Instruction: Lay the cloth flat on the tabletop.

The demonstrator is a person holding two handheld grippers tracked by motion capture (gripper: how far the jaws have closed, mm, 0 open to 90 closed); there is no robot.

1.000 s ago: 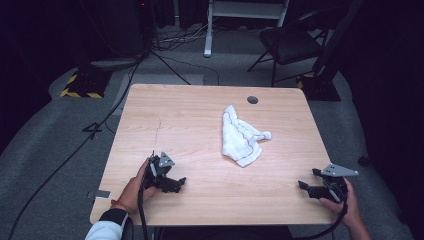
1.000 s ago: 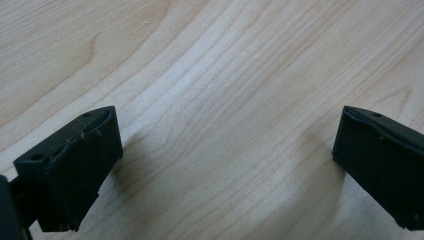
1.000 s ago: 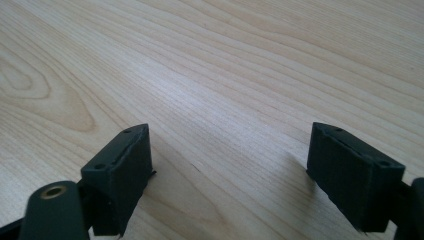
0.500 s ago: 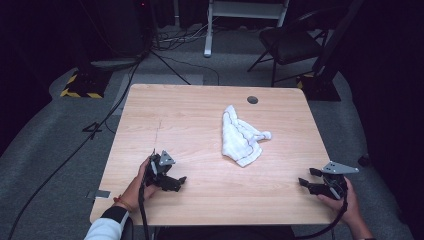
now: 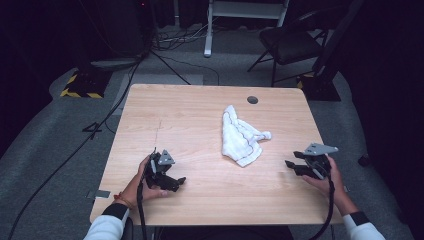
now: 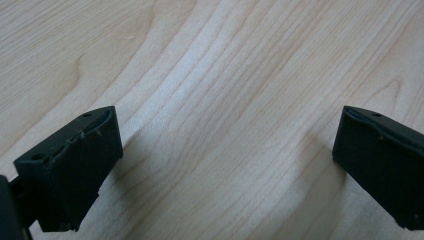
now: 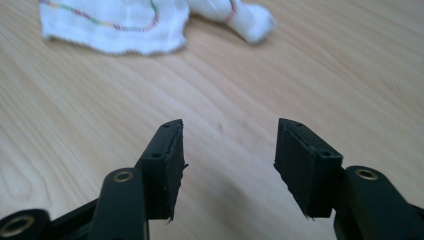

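Observation:
A crumpled white cloth (image 5: 240,136) with thin coloured stripes lies right of the middle of the wooden table (image 5: 200,115). In the right gripper view the cloth (image 7: 125,20) lies ahead of the jaws, apart from them. My right gripper (image 5: 292,166) is held just above the table's right side and points left toward the cloth. Its jaws have just been closing, still stand apart, and hold nothing (image 7: 227,150). My left gripper (image 5: 177,181) rests near the front left of the table, its jaws wide open over bare wood (image 6: 225,150).
A dark round grommet (image 5: 252,99) sits in the table near its far edge. Beyond the table stand a black chair (image 5: 290,45) and a white stand (image 5: 245,15). Cables run across the grey floor at the left.
My right gripper has moved left and slightly up, from the table's right front corner toward the cloth. Its jaws look narrower than before. The left gripper and the cloth have kept still.

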